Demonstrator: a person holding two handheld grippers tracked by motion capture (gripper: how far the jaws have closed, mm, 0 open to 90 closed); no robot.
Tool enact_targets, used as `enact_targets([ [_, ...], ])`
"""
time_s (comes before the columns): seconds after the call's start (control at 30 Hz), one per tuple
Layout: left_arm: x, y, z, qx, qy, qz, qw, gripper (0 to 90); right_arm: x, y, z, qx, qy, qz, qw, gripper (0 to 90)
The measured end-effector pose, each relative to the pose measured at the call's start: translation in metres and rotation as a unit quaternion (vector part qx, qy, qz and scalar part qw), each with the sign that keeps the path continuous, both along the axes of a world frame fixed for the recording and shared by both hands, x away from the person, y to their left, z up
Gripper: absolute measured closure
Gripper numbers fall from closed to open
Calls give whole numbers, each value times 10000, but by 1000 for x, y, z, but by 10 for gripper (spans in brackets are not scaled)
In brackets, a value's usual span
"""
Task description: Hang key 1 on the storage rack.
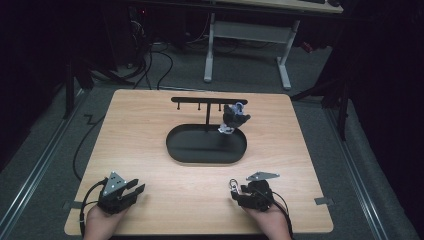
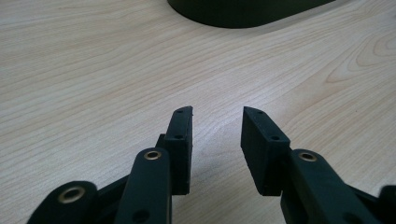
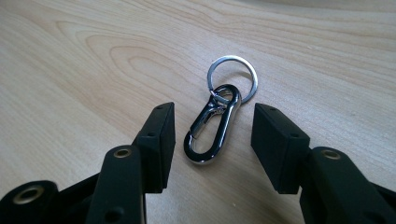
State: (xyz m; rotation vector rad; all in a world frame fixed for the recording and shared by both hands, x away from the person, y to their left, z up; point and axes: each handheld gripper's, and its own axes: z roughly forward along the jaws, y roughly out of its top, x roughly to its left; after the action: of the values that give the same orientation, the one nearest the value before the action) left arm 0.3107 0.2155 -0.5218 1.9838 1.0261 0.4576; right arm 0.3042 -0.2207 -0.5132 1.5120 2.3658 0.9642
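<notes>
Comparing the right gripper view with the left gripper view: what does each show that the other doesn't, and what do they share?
Right gripper view alone: a dark carabiner clip linked to a silver key ring, lying flat on the table between the open jaws of the right gripper. Left gripper view alone: the near edge of the black oval tray, ahead of the left gripper. Both: open black jaws, nothing held, above the light wooden table.

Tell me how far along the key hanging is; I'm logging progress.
One keychain already hangs on the black stand. In hand: the right claw sits open around the carabiner on the table, not yet gripped. Left: grasping and hanging it. The left claw is open.
</notes>
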Motion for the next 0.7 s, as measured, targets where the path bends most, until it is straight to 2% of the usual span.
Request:
enact_targets([
  [0.17,-1,-1,2,9,-35,-56,10000,637,-2,2,-1,-23,17,-84,10000,520],
  [0.33,-2,-4,1,23,-18,-93,10000,634,-10,6,-3,-150,-212,-10,9997,618],
  [0.37,-2,-4,1,23,-18,-93,10000,632,-10,6,-3,-150,-212,-10,9997,618],
  [0.4,-3,-5,1,30,-7,-128,9999,629,-11,6,-4,-113,-238,13,9997,663],
  [0.5,-3,-6,0,37,19,-157,9999,626,-12,5,-5,-86,-261,22,9996,696],
  [0.53,-3,-7,-1,36,17,-165,9999,626,-12,5,-6,-43,-268,44,9996,735],
  [0.7,-3,-7,-2,55,44,-185,9998,625,-11,7,-6,-68,-306,110,9994,770],
])
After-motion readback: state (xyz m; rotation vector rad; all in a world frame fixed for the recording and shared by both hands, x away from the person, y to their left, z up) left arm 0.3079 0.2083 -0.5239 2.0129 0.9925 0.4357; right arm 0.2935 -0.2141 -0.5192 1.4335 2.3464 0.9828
